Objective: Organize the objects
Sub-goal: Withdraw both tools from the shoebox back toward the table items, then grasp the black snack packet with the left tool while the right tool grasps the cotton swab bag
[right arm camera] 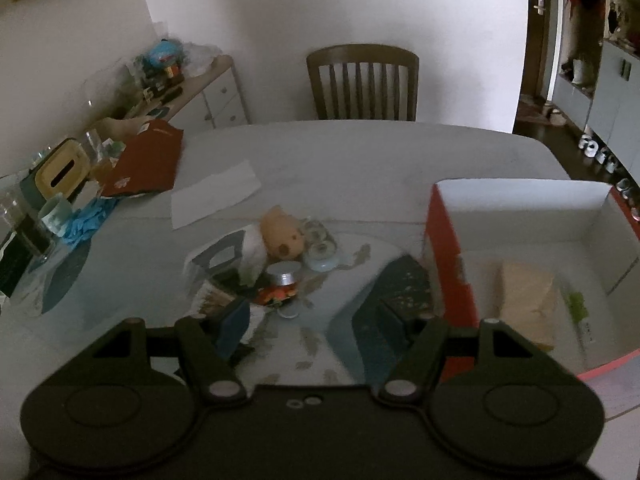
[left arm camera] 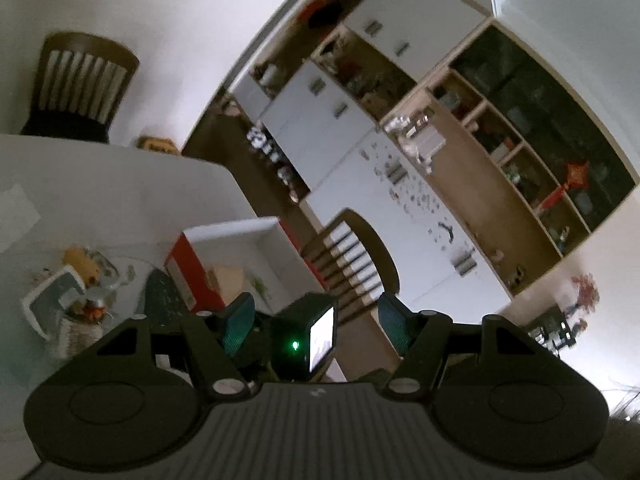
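Left gripper point(left arm camera: 316, 320), low centre of its view: jaws about half apart. A dark device with a lit screen and a green light point(left arm camera: 310, 334) sits between the teal pads. Cannot tell whether the pads press on it or it merely lies behind them; the right pad looks clear of it.

Right gripper point(right arm camera: 316, 322), low centre of its view: jaws apart, nothing between them, only table and a dark patterned mat point(right arm camera: 394, 292) beyond the fingers.

Red box point(right arm camera: 448, 248), white inside, stands open-topped at the right of the right-wrist view. It already holds a tan paper parcel point(right arm camera: 524, 300) against its near wall. Judgement: the box is the collecting bin, set at the table's edge so both hands can reach it.

Loose things wait in a cluster at centre frame, left of the box:
- plush bear point(right arm camera: 280, 236), lying on its side
- silver-lidded jar point(right arm camera: 282, 284), upright, with red-orange contents
- pale round containers point(right arm camera: 320, 248) just behind
- a greyish packet point(right arm camera: 220, 256) beside the bear

Judgement: the right gripper's downward aim toward the cluster suits a next pick.

Surface: pale tabletop point(right arm camera: 360, 152), glossy near the cluster, with a white paper sheet point(right arm camera: 216, 196) upper left of it.

Room: wooden chair point(right arm camera: 362, 80) at the far side, cluttered sideboard at left, and in the left-wrist view, tilted, a wall of cupboards and open shelves point(left arm camera: 500, 128).
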`<act>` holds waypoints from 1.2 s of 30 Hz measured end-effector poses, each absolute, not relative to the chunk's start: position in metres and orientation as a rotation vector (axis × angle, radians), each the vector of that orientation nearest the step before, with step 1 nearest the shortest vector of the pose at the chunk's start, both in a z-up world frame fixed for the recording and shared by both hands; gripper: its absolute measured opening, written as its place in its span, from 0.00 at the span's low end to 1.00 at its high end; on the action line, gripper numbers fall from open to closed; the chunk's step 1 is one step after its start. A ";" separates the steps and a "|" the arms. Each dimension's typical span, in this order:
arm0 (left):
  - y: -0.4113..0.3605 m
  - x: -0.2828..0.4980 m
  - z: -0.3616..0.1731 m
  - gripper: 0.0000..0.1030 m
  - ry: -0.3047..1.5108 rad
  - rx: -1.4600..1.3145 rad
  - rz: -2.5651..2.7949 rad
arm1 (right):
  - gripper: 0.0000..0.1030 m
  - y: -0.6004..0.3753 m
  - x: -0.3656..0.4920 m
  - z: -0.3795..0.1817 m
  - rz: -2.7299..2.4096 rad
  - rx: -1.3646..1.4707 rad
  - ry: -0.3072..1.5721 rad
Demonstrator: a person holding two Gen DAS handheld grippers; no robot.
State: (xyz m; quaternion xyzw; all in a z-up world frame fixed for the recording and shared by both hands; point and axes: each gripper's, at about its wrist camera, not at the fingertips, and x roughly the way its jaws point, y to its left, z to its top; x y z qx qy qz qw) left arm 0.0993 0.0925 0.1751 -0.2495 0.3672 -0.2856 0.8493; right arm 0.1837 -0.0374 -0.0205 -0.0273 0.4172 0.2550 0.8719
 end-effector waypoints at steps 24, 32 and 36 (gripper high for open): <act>0.147 0.117 0.058 0.65 0.819 -0.365 -0.256 | 0.68 0.017 0.190 -0.041 0.598 -0.198 0.837; 0.139 0.118 -0.040 0.65 0.880 -0.138 -0.155 | 0.75 0.031 0.189 -0.051 0.685 -0.295 0.823; 0.128 0.122 -0.076 0.65 0.901 -0.112 -0.180 | 0.79 0.041 0.193 -0.060 0.750 -0.346 0.836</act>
